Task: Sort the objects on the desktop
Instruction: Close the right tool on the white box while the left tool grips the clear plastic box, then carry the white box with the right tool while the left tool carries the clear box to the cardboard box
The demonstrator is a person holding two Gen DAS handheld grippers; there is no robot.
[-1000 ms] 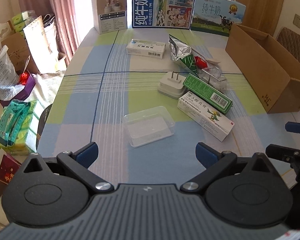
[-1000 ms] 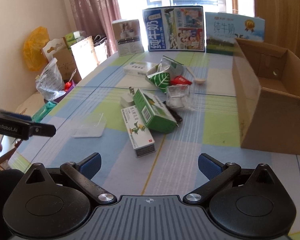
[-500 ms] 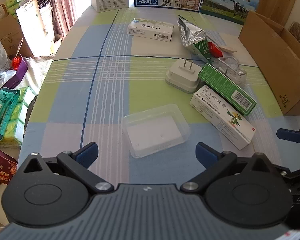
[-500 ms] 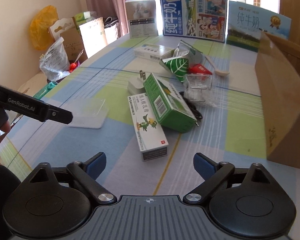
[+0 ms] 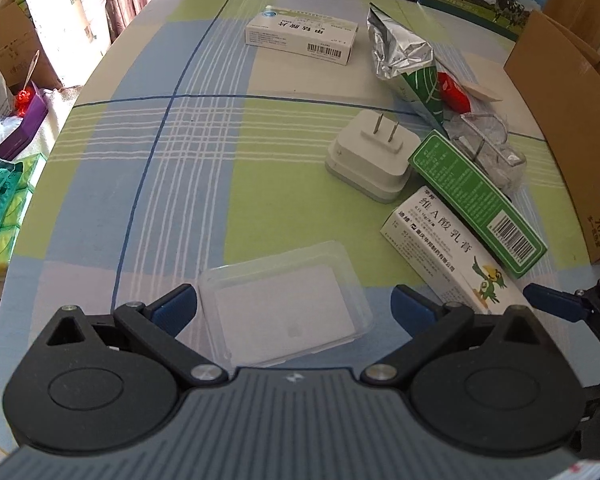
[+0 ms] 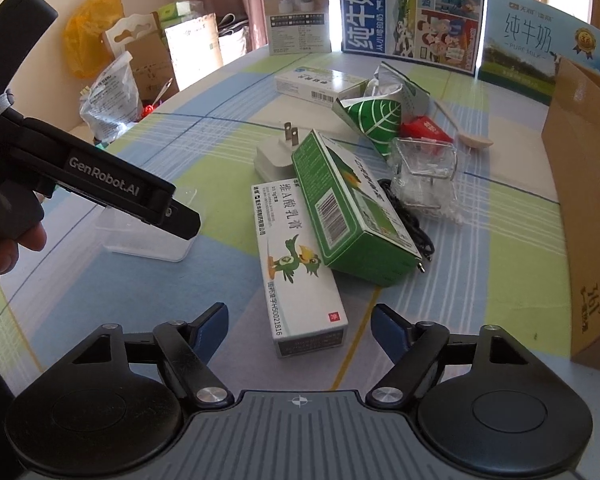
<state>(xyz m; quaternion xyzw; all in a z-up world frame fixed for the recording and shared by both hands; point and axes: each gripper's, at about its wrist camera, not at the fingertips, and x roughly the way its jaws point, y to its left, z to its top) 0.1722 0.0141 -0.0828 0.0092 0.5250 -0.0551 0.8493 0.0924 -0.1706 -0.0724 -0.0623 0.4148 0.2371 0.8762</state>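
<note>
Below, left gripper (image 5: 294, 308) over clear tray (image 5: 284, 304).

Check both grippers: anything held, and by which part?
Nothing held. Left gripper is open above the clear tray. Right gripper is closing before the white box, not touching.
</note>
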